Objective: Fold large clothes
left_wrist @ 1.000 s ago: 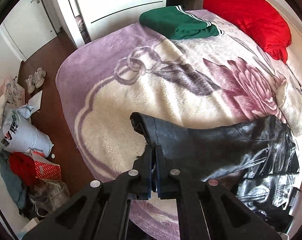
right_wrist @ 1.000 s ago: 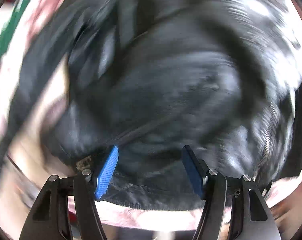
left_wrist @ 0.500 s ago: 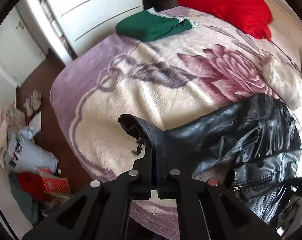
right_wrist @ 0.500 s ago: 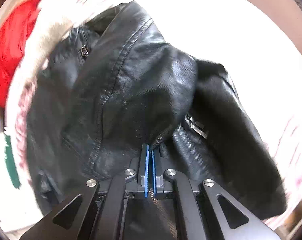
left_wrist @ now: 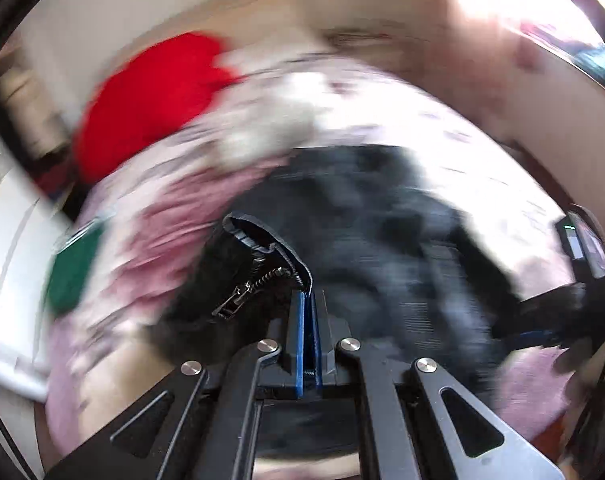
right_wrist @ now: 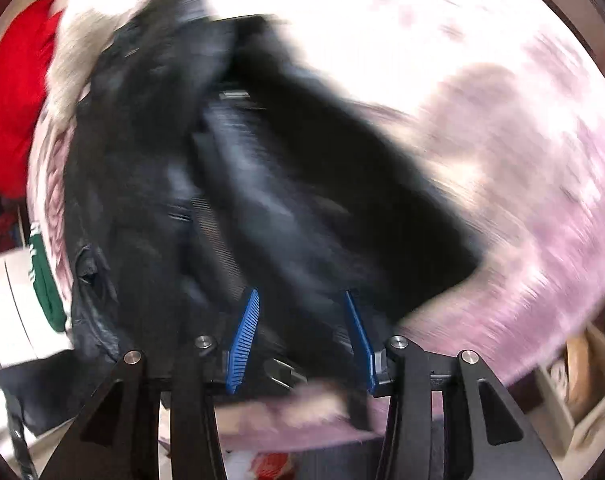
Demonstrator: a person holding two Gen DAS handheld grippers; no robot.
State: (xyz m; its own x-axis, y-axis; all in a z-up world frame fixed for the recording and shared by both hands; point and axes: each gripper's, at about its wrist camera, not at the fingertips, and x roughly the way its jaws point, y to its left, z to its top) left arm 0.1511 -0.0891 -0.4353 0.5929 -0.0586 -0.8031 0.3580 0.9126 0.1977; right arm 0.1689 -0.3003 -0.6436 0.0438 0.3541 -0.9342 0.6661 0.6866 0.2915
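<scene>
- Left gripper [left_wrist: 309, 300] is pinching jacket [left_wrist: 362, 216] cuff, likely to carry the sleeve across for folding.
- Right gripper [right_wrist: 302, 336] is hanging wide over jacket, holding nothing.

The black jacket [left_wrist: 382, 216] looks like leather with a slight sheen, and its zipper [left_wrist: 258, 280] is shiny metal teeth. It lies on a fuzzy, plush blanket [right_wrist: 522, 140], totally matt. On the right tool [right_wrist: 302, 336], the pads [right_wrist: 244, 336] are ribbed blue plastic, the arms matt black plastic with polished metal rivets. Left of the jacket, soft red cloth [left_wrist: 154, 92].
</scene>
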